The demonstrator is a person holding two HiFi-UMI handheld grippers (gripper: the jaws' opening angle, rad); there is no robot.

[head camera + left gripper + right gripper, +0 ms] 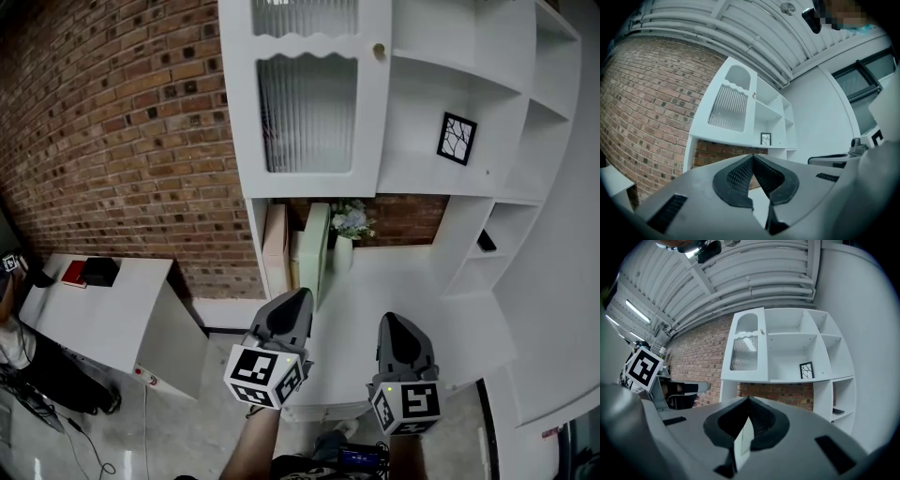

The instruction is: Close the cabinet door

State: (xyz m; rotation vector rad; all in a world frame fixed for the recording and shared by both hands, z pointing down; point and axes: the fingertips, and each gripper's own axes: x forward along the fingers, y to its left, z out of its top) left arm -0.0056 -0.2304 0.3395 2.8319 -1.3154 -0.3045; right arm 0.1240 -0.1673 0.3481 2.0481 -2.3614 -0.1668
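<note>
2 upright panels (314, 246) under the cabinet door (309, 98) are hard to identify
Left gripper (299, 296) and right gripper (395, 322) are both fully closed, holding and touching nothing

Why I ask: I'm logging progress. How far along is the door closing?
Done, apparently: the ribbed-glass cabinet door looks flush and shut. In hand: nothing; the left gripper and right gripper are shut, empty and clear of it. Left: nothing visible.

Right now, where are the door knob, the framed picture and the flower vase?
door knob (379, 51), head view, its centre.
framed picture (457, 138), head view, its middle.
flower vase (343, 254), head view, white body.
</note>
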